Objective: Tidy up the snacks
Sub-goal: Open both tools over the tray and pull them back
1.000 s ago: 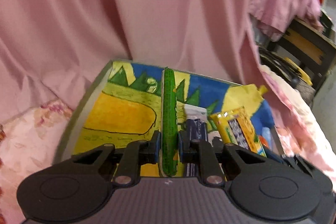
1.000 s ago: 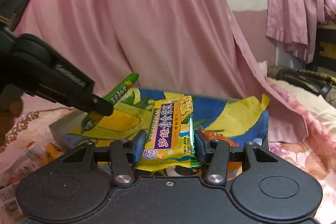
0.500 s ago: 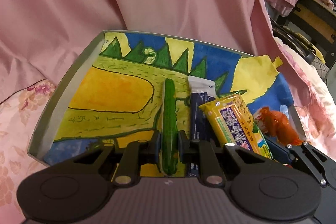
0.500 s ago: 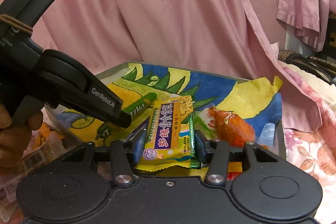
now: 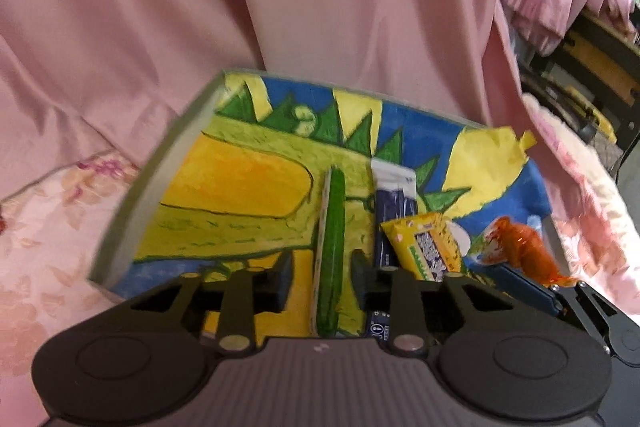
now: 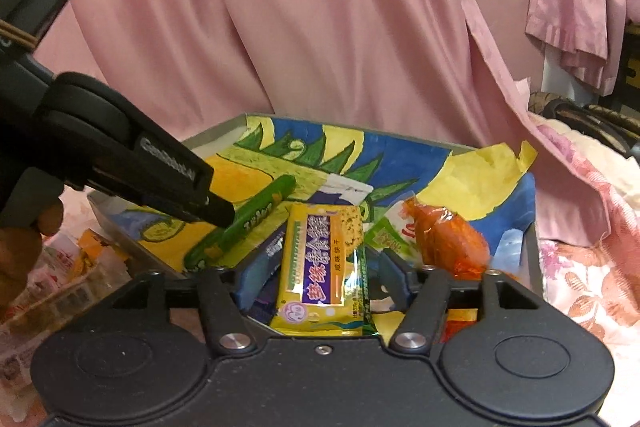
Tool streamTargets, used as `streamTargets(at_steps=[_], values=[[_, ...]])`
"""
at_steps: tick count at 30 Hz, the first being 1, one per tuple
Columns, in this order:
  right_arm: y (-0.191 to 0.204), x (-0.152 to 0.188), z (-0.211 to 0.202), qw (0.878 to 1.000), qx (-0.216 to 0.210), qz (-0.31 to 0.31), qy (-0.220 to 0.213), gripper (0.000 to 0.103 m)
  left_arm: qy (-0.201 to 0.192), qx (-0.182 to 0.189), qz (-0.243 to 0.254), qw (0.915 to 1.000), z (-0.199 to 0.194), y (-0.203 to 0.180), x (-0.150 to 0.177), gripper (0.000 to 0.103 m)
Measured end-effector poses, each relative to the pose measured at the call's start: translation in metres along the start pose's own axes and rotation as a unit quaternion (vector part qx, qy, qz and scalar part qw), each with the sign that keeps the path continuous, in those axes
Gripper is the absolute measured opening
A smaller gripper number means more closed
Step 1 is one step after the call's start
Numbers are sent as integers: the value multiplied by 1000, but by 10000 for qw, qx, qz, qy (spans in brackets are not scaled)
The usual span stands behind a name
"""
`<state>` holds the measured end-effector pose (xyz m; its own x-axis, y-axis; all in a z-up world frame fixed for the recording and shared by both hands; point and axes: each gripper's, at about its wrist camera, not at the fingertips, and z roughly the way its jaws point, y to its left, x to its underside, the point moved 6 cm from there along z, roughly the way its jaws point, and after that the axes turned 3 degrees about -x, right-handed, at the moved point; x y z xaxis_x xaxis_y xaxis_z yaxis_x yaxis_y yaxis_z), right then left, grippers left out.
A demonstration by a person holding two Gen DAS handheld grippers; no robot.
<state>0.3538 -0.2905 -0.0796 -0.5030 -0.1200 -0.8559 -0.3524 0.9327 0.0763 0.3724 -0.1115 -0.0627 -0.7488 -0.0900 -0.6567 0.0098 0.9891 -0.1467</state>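
Left wrist view: the green snack stick (image 5: 330,251) is being straddled by the spread left hand-held gripper (image 5: 322,277), no longer pinched, and is lying in the painted tray (image 5: 188,131) beside the blue packet (image 5: 390,211). The yellow snack bar (image 6: 320,267) is being framed by the spread right hand-held gripper (image 6: 320,277), near the tray's right edge beside the orange snack (image 6: 448,243).

Both grippers have opened: left (image 5: 320,279) freed the green stick (image 5: 330,251), right (image 6: 316,267) the yellow pack (image 6: 320,267), in the tray (image 5: 160,187)
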Motion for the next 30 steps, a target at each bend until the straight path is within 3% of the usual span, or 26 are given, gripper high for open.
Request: streamTargets(at_steps=[3, 8, 13, 22, 30], values=[[3, -6, -16, 9997, 54, 15, -219, 77, -318, -11, 4, 9995, -25, 6, -2, 51], [2, -18, -52, 9974, 215, 184, -662, 85, -969, -216, 52, 9950, -72, 15, -3, 82], [3, -29, -95, 9916, 452, 325, -1170, 96, -1503, -370, 81, 9879, -119, 23, 1, 97], [25, -14, -171, 9826, 831, 316, -1633, 102, -2112, -462, 118, 9763, -193, 45, 41, 103], [54, 16, -220, 9842, 731, 375, -1569, 102, -2053, -514, 117, 9773, -220, 62, 92, 103]])
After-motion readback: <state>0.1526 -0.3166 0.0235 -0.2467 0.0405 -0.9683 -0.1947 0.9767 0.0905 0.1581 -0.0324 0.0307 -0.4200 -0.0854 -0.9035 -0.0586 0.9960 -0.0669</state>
